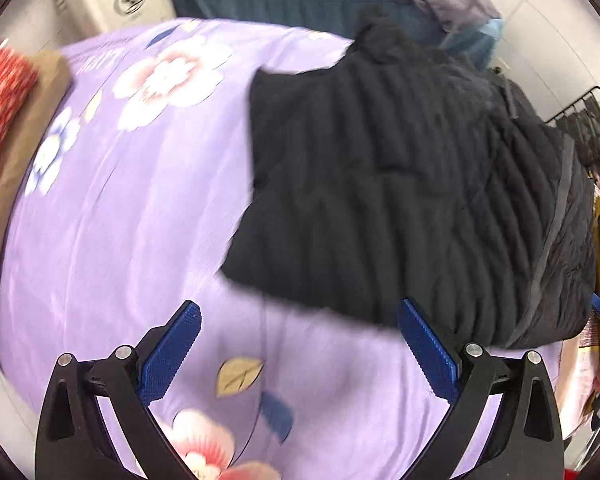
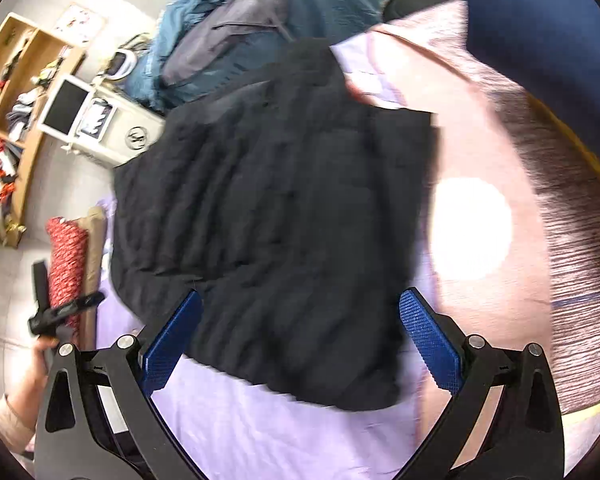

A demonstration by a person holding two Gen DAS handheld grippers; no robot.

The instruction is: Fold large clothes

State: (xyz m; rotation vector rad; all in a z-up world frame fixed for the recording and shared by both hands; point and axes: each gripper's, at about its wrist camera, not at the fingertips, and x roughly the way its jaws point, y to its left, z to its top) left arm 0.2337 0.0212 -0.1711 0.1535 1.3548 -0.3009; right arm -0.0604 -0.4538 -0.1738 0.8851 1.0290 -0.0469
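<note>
Jacket [image 1: 400, 184] lay folded into a rough block on the bed [image 1: 140, 220], just ahead of both claws, left claw [image 1: 298, 344] and right claw [image 2: 300, 340] each spread wide and empty above it; I judged the fold mostly done, only squaring or a last fold left.

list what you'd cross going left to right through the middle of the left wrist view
red cushion → brown pillow → purple floral sheet → black jacket
</note>
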